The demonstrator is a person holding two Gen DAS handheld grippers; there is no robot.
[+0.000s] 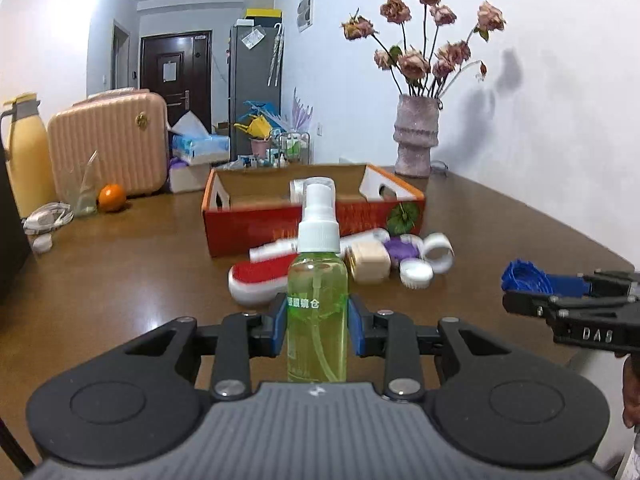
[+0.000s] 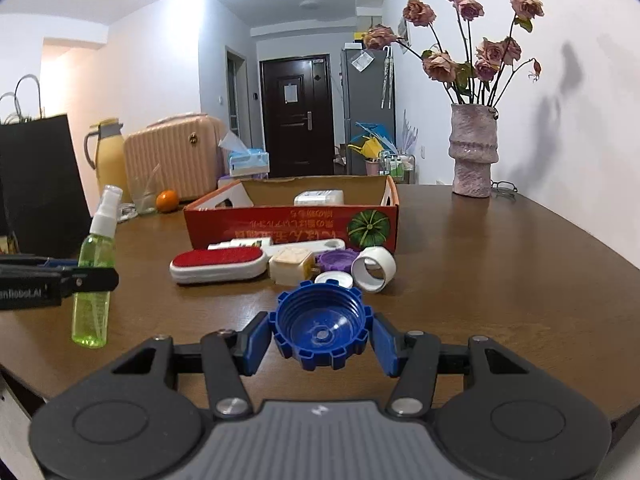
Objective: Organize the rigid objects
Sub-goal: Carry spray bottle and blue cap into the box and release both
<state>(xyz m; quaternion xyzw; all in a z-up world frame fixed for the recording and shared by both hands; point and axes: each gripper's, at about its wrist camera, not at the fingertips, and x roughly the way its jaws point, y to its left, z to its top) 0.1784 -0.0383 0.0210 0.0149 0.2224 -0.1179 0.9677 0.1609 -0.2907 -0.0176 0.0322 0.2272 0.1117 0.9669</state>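
Gripping a green spray bottle (image 1: 317, 308) upright between its blue pads, the left claw (image 1: 317, 314) was closed on the bottle's lower body, white pump top up, above the brown surface (image 1: 120, 280). Right claw (image 2: 320, 334) pinched a blue notched cap (image 2: 320, 326) at its rim, open threaded side facing the camera, pads touching both sides. In the left view the right claw sat off to the right edge with the blue cap sticking out of it; in the right view the left claw and bottle sat at the left edge.

Past both claws, a loose cluster lay on the surface just in front of the box: red-and-white lint brush (image 2: 218, 266), cream square container (image 2: 291, 266) touching it, purple lid (image 2: 338, 260), white lid (image 2: 334, 279), white ring (image 2: 374, 269) on its side, and a white spray bottle (image 2: 240, 245) lying flat behind the brush, against the box front.

Next back, an open red cardboard box (image 2: 292, 226) with a pumpkin print at its right corner; one white container (image 2: 319, 198) visible inside.

Farther, at the back right of the surface: pink vase (image 2: 474, 150) with dried roses (image 2: 476, 28), eyeglasses (image 2: 505, 187) just beside its base. Back left: orange (image 2: 167, 200), clear glass (image 2: 143, 196), yellow thermos jug (image 2: 108, 156), pink suitcase (image 2: 174, 156), black bag (image 2: 38, 184).
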